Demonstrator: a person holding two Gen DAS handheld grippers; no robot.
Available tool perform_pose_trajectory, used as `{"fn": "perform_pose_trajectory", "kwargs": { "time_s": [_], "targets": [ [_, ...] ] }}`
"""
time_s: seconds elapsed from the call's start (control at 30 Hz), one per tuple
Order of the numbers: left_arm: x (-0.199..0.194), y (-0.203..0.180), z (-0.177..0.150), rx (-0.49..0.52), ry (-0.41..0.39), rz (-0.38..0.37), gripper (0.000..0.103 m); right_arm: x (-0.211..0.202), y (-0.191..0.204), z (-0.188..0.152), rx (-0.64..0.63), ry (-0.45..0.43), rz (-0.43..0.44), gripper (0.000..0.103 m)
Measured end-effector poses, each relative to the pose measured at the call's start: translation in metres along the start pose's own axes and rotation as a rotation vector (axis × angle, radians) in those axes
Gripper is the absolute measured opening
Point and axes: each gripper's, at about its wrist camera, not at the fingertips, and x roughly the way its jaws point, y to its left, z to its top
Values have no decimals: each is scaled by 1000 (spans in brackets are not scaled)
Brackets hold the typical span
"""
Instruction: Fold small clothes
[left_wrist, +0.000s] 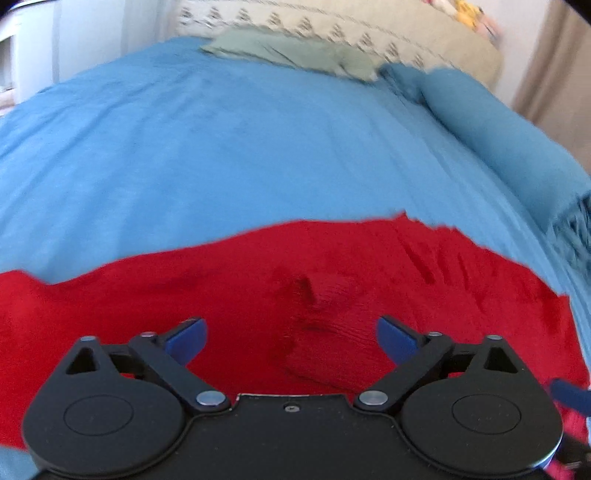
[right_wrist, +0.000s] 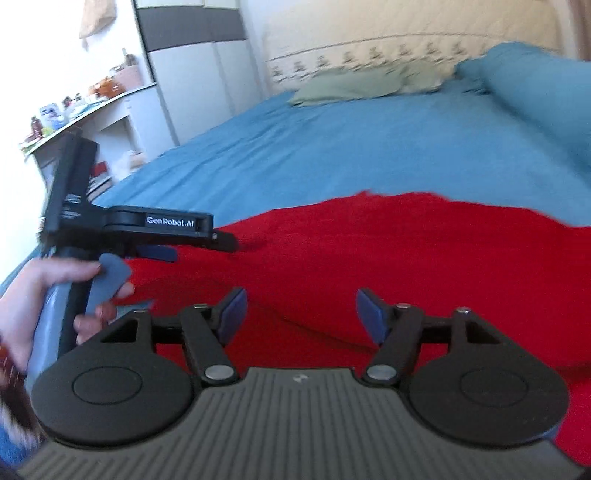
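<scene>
Both views are bright with soft daylight. In the right wrist view it floods in from the upper left, washing out the wall. Shadows are faint. Fisheye distortion bows the bed and darkens the corners. Motion blur smears the upper and outer parts, especially the headboard; the gripper bodies at the bottom stay sharp.

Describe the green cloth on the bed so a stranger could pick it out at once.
Start from the bed with the blue cover and look to its far end, below the cream patterned headboard. There lies the pale green cloth, flat and rumpled. Unlike the red garment near the grippers and the blue rolled blanket beside it, it alone is sage green.
</scene>
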Motion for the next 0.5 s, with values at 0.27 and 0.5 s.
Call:
{"fn": "perform_pose_trajectory", "kwargs": {
  "time_s": [0.27,0.5],
  "targets": [
    [29,-13,17,80,43,-48,69,-64,-72,-16,66,-27,-152,84],
    [35,-24,10,152,72,2,34,-81,-103,-33,125,-36,-243,84]
  ]
}}
